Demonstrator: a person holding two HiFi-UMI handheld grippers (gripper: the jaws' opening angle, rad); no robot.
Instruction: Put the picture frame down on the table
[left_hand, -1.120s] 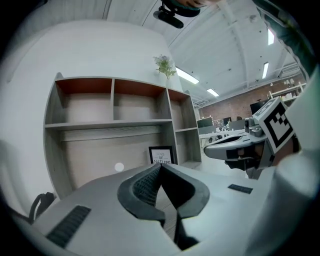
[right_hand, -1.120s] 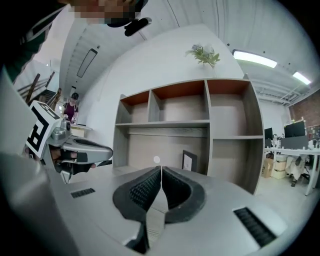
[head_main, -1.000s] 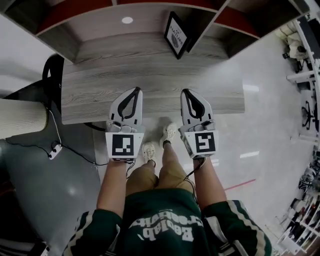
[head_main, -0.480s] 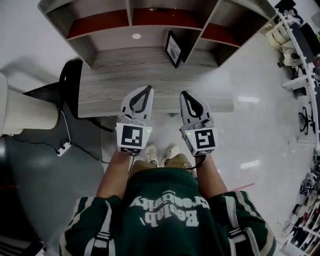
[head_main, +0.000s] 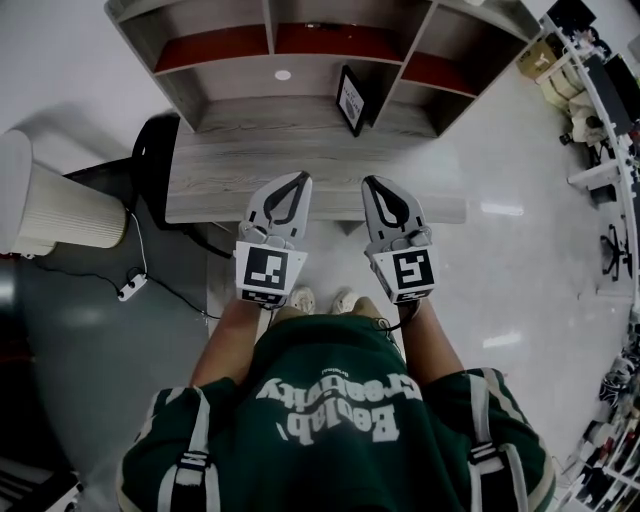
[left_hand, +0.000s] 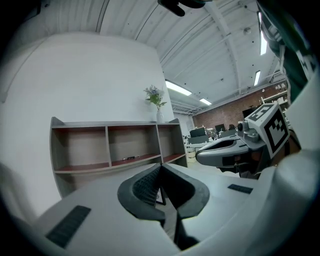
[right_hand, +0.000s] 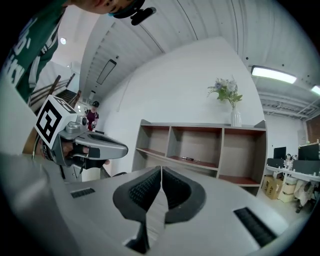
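The black picture frame (head_main: 351, 100) stands upright at the back of the grey wood table (head_main: 230, 180), leaning by a shelf divider. My left gripper (head_main: 300, 178) and right gripper (head_main: 371, 183) hover side by side over the table's front edge, well short of the frame. Both are shut with nothing between the jaws. In the left gripper view the shut left gripper (left_hand: 161, 165) points at the shelf, and a sliver of the frame (left_hand: 159, 196) shows behind the jaws. The right gripper (right_hand: 161, 169) in its own view is also shut and empty.
An open shelf unit (head_main: 300, 45) with red boards rises behind the table; a small white disc (head_main: 282, 75) lies near it. A vase of flowers (right_hand: 234, 116) tops the shelf. A white ribbed cylinder (head_main: 50, 205), a black object (head_main: 150, 160) and a power strip (head_main: 131, 288) are to the left.
The head view has pulled back, so the table and frame look smaller and farther. Both grippers stay shut, side by side over the front edge.
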